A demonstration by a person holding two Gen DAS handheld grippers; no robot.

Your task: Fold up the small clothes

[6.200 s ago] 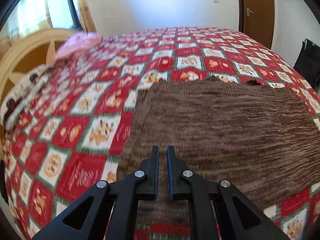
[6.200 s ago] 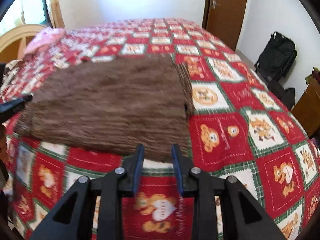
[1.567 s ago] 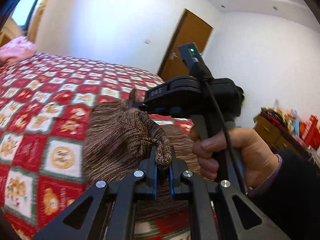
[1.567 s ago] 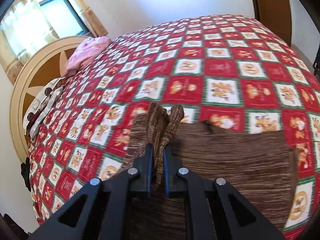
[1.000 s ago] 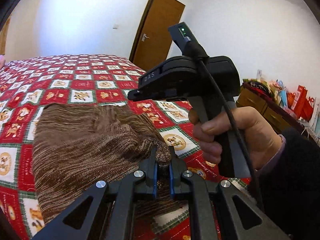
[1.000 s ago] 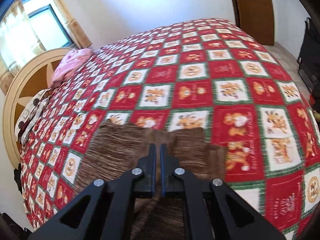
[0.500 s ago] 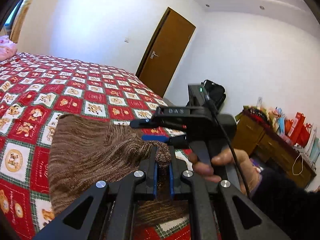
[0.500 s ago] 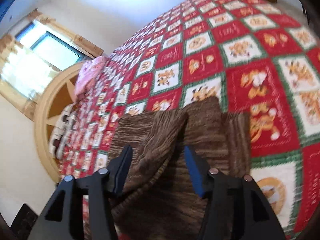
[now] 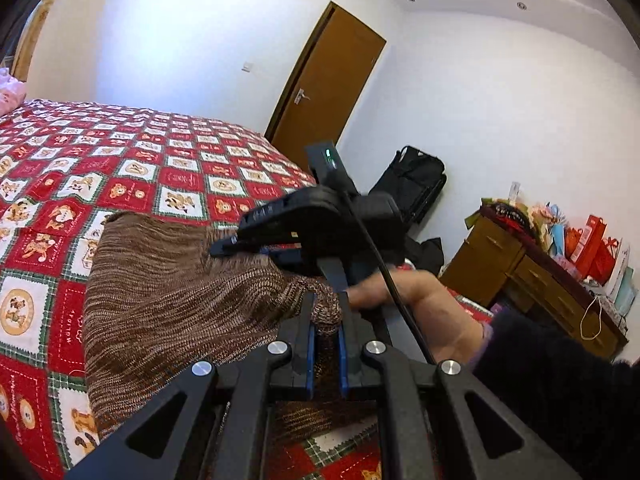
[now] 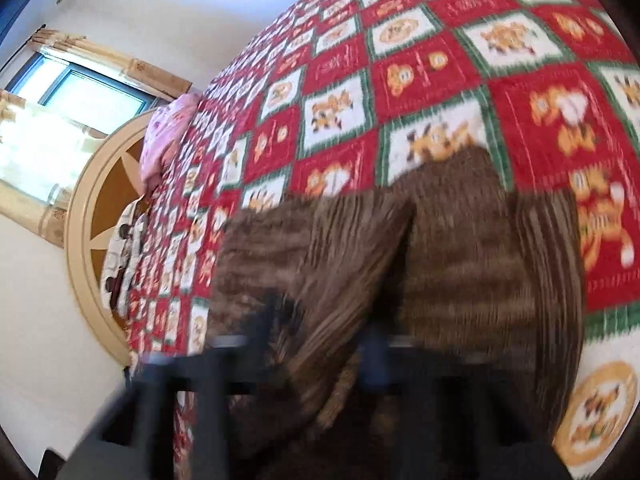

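Sweater (image 9: 168, 300), brown knit, lies on the quilted bed (image 9: 132, 168), one bunched corner pinched in left gripper (image 9: 325, 334) fingers; right gripper (image 10: 320, 344) fingers, blurred, just closing over its fold.

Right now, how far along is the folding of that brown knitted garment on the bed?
Partway. Done: the brown knitted garment lies doubled over on the red patchwork bedspread, layers overlapping. In hand: the left gripper pinches a bunched corner, and the right gripper has just closed on a raised fold, though that view is blurred. Left: probably laying this fold down and smoothing it flat.
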